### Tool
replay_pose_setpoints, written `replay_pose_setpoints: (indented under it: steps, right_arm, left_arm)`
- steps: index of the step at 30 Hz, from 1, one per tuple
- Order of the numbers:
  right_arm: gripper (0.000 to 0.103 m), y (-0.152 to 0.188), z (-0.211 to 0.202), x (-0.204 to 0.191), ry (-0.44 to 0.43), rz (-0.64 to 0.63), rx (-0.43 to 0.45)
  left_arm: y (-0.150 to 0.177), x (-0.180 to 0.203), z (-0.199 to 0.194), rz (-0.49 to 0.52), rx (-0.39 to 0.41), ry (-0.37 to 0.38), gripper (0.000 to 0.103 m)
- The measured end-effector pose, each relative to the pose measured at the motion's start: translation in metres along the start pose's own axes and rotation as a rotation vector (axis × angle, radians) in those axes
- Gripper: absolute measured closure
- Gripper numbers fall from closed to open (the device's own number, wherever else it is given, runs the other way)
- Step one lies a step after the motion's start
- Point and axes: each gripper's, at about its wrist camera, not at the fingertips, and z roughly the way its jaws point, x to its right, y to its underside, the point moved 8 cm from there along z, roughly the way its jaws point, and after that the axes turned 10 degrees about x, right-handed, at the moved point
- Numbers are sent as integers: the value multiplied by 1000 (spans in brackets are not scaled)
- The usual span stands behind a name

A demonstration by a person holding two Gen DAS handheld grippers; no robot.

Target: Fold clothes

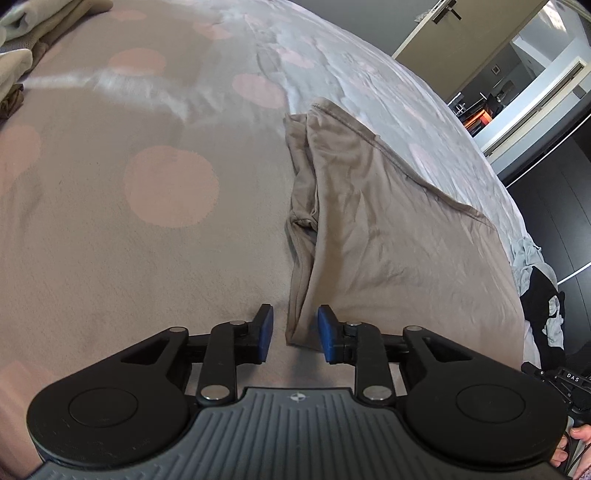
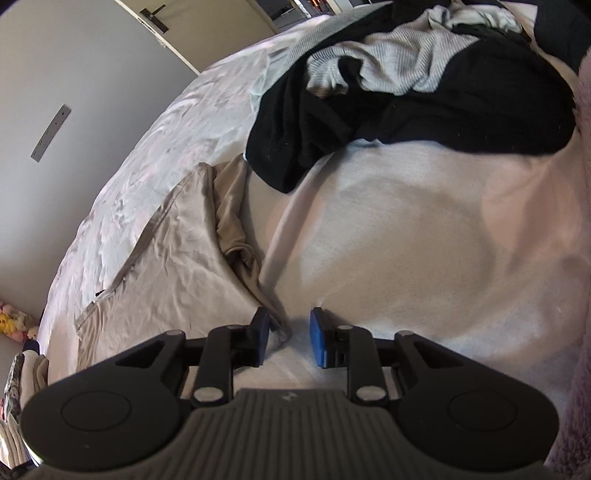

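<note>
A: Where is the garment to be folded?

B: A taupe garment point(image 1: 388, 236) is seen lying on the bed point(image 1: 147, 258), partly folded, with a stitched hem running along its far edge. In the left wrist view it is spread to the right of centre, and a bunched fold is noted along its left side.

A: And the left gripper point(image 1: 295, 334)?

B: It is held low over the bedspread with its jaws parted, a moderate gap being left between the blue pads point(image 1: 266, 334). The near corner of the garment is framed between them, but nothing is clamped (the cloth appears only to be straddled).

A: What is shown of the right gripper point(image 2: 290, 338)?

B: It is likewise parted, its blue pads point(image 2: 317, 343) well apart. The opposite near corner of the taupe garment point(image 2: 173, 258) is found at its left finger; whether the pad touches the cloth cannot be told.

A: What else is seen on the bed?

B: A pile of black and grey clothes point(image 2: 406, 85) is heaped beyond the right gripper, just beside the garment's far end. Folded pale items point(image 1: 33, 33) are stacked at the upper left of the left wrist view. Pink dots are printed on the bedspread.
</note>
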Motion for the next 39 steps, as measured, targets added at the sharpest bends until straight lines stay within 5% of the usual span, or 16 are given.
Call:
replay_pose_setpoints:
  steps: [8,11,13,23,32,39]
  right_arm:
    - [72,11,14,-16,-61,-14,-23]
    - [92,11,19,-16,-76,5,-19]
    - [96,11,19,-14,-84,39,-13]
    - [97,-18,-33,-42,-113,74,39]
    - [97,5,-101,-35,-64,42,-26]
    - [97,47,-88,-12,66,-64,-113]
  left_arm:
    - [4,9,12,-3,18,-1,75]
    - [3,8,13,-9,39,-15,94]
    - [1,7,10,-16,49,-13,100]
    - [-37,28,-38,36,89,2,101]
    - [-16,19,-84,45,-26,-17,101]
    - [22,0,-74,71,-119,-56,101]
